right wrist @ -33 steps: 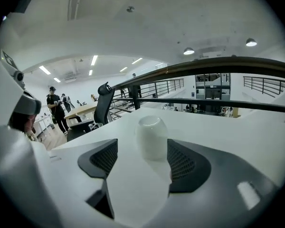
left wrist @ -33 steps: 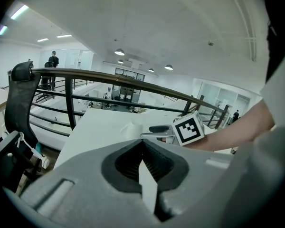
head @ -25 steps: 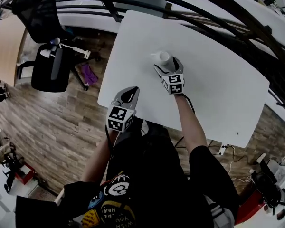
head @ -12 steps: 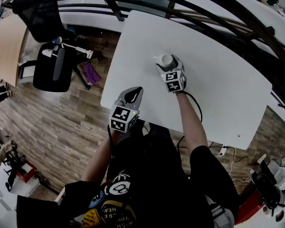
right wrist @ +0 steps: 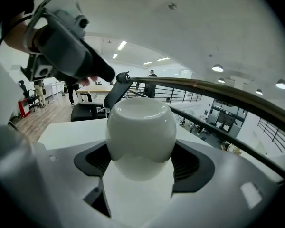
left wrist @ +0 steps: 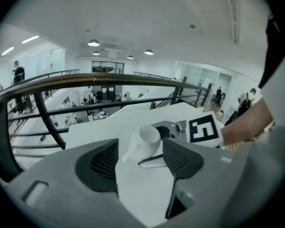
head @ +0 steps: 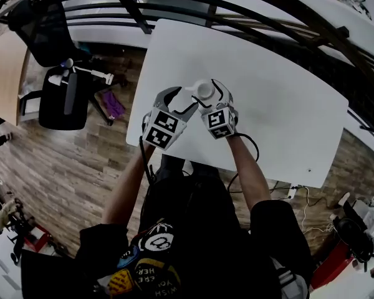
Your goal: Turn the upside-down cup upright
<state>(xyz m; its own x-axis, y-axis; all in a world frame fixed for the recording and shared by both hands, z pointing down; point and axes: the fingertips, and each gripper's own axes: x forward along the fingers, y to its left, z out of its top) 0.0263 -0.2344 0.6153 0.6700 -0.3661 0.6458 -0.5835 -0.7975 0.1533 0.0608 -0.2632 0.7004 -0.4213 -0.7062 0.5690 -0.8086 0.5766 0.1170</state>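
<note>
Keep the just-narrowing jaws of the right gripper point(head: 208, 94) pinching the white cup point(head: 205, 90) firmly, lifted off the surface point(head: 280, 104), bring the just-opened, spread, empty jaws of the left gripper point(head: 186, 99) alongside to steady it, then roll slowly mouth-up before lowering.

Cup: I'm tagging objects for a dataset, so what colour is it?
The cup is plain glossy white, and shows best in the right gripper view.
</note>
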